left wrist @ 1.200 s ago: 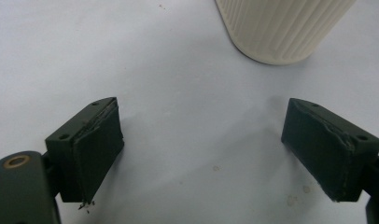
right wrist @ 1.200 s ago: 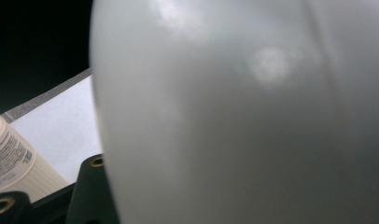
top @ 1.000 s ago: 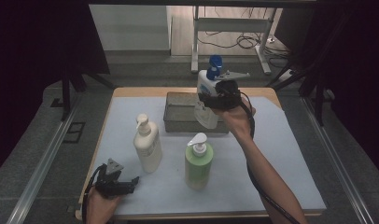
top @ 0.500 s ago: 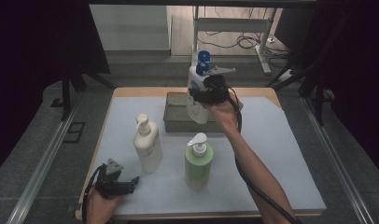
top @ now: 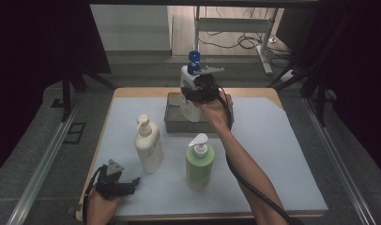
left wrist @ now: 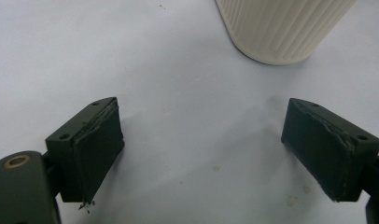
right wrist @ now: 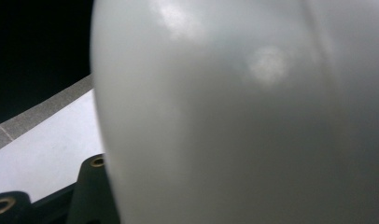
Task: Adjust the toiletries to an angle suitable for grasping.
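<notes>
Above the grey tray [top: 172, 123] at the table's [top: 282, 140] far side, the right gripper [top: 194, 92] holds a white, blue-capped bottle [top: 187, 75], while the left gripper [top: 127, 186] rests wide open near a cream bottle [top: 148, 146] and a green bottle [top: 199, 161].

This looks like a lab or test room — not a home. A wooden table with a pale blue mat [top: 282, 154] stands on a grey floor with metal rails [top: 48, 164]. Black curtains [top: 38, 47] hang around it. Behind it are loose black cables [top: 235, 42] and a white metal frame [top: 235, 23].
</notes>
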A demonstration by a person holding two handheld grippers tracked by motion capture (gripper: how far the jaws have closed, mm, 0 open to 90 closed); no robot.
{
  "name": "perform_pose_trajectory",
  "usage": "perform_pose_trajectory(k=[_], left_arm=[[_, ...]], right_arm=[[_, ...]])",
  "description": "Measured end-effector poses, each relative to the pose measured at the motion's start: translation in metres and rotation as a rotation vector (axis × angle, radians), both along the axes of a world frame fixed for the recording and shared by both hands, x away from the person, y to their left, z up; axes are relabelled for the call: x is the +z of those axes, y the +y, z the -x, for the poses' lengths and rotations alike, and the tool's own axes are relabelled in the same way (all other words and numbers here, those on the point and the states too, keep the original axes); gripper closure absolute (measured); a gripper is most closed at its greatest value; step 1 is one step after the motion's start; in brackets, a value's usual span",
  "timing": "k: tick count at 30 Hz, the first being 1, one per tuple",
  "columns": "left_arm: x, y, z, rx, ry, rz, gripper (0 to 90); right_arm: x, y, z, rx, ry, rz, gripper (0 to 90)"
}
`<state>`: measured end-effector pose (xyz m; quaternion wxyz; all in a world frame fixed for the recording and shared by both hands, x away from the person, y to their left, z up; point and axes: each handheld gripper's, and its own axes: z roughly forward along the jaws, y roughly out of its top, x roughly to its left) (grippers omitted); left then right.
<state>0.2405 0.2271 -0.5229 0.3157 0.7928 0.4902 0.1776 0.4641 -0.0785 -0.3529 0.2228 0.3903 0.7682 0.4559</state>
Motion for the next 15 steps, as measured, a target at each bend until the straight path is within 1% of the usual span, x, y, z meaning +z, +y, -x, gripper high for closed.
perform_pose_trajectory(k=[8,15], left_arm=[[0.000,0.000,0.000,0.001,-0.001,0.000,12.1],[0.000,0.000,0.000,0.002,-0.002,0.000,12.2]], right_arm=[[-0.006,0.007,-0.007,-0.002,0.002,0.011,40.8],[-0.016,0.009,-0.011,-0.007,0.013,0.021,40.7]])
